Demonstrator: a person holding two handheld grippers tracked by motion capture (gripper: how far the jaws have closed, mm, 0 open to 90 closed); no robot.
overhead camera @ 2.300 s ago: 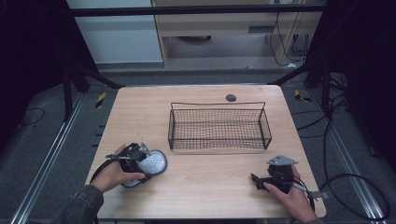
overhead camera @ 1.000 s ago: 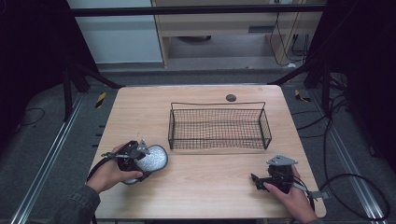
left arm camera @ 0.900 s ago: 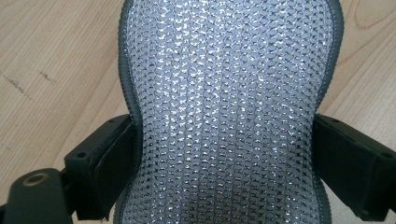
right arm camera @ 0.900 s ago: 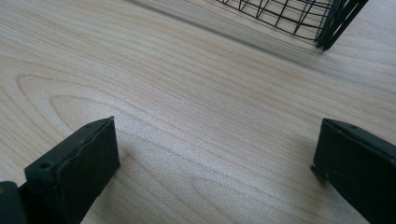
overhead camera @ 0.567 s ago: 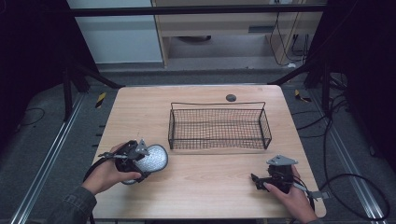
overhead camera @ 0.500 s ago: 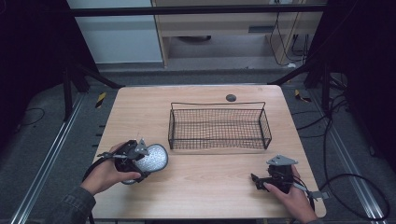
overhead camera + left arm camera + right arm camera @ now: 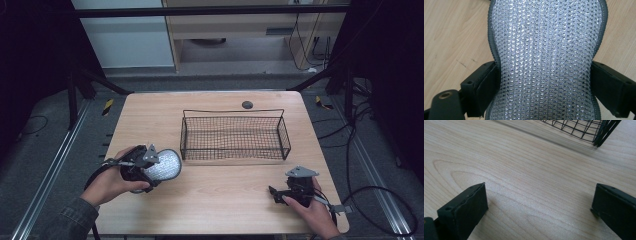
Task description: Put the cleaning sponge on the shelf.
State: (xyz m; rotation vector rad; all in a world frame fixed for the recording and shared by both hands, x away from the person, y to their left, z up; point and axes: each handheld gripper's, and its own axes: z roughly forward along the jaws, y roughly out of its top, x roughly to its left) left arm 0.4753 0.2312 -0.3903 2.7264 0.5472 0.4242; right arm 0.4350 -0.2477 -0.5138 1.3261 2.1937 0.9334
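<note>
Left gripper (image 7: 544,82) pinches silver mesh pad (image 7: 546,50); right gripper (image 7: 539,205) jaws apart.

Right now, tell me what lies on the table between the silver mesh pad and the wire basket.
Nothing: in the high view only bare wooden table separates the mesh pad, held in the left tool, from the wire basket.

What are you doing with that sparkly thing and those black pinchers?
A person sits at a wooden table with a gripper in each hand. The left gripper is clamped on a silvery mesh pad, held near the table's left front. The right gripper rests open on the table. A wire basket stands empty in the middle.
</note>
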